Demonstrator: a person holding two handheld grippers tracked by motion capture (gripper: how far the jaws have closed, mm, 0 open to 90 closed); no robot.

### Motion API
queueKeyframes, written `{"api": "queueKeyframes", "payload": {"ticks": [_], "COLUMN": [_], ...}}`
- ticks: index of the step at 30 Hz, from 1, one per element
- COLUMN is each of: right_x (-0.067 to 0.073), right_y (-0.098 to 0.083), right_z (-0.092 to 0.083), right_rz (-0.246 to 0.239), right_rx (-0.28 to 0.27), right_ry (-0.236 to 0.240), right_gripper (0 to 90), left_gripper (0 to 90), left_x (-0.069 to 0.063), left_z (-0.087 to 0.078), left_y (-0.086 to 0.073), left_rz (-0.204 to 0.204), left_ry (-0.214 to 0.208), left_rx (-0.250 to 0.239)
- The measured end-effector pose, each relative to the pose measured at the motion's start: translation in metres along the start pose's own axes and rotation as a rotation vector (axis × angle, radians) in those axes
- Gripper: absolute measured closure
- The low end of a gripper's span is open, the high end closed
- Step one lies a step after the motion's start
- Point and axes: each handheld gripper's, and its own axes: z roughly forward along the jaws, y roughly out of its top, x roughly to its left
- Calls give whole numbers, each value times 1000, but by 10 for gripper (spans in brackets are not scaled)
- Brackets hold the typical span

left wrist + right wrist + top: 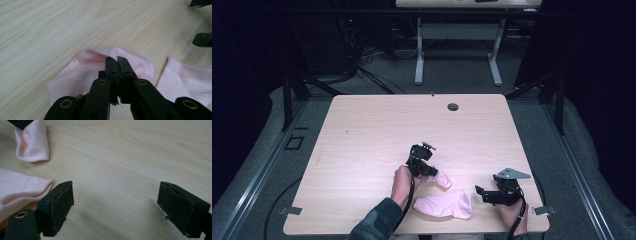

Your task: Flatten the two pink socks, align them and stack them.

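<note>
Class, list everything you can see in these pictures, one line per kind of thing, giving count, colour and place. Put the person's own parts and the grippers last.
Held sock: one, pale pink, near middle of the table, pinched in the left gripper.
Flat sock: one, pale pink, lying near the front edge, between the two grippers.
Table: one, light wood grain, fills the centre of the high view.
Cable hole: one, dark, near the table's far edge.
Second table: one, white legs, on the floor behind.
Person's left hand: one, with a dark patterned sleeve, coming in from the bottom edge.
Left gripper: one, black, fingers shut on the held sock.
Right gripper: one, black, fingers wide apart over bare wood, beside the flat sock.
</note>
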Motion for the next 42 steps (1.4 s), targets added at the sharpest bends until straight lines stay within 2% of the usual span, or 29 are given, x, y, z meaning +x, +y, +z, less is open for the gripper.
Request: {"api": "queueKeyframes", "payload": {"ticks": [4,6,9,12,17,20,23,26,29,32,34,37,39,42], "right_x": [-1,-2,-5,-5,9,19,24,27,27,23,21,22,22,23], "right_y": [0,1,3,9,29,42,53,60,64,67,69,70,70,71], "right_z": [1,0,-2,-6,-14,-13,-7,2,13,24,28,29,27,21], "right_rz": [10,14,32,47,-6,-33,-65,-72,-60,-65,-62,-66,-80,-98], "right_rx": [5,12,2,-16,-32,-42,-31,-33,-40,-42,-45,-43,-48,-56], "right_ry": [11,22,61,120,217,257,268,283,283,258,261,260,252,230], "right_gripper": [136,137,143,148,170,186,212,241,318,389,483,708,800,884], "left_gripper": [885,885,886,886,886,886,886,886,886,886,886,886,886,885], "left_x": [-3,-4,-6,-10,-18,-24,-31,-36,-39,-40,-39,-36,-33,-28], "left_z": [-8,-14,-24,-34,-50,-57,-63,-70,-75,-77,-79,-80,-80,-79], "left_y": [2,5,9,15,26,32,36,40,42,43,43,41,39,34], "left_rz": [24,19,28,27,37,57,74,85,91,88,86,85,82,75], "left_ry": [-7,-20,-43,-73,-114,-129,-153,-183,-223,-281,-302,-303,-303,-294], "left_rx": [-18,-36,-58,-90,-131,-148,-164,-178,-192,-196,-198,-200,-194,-182]}}
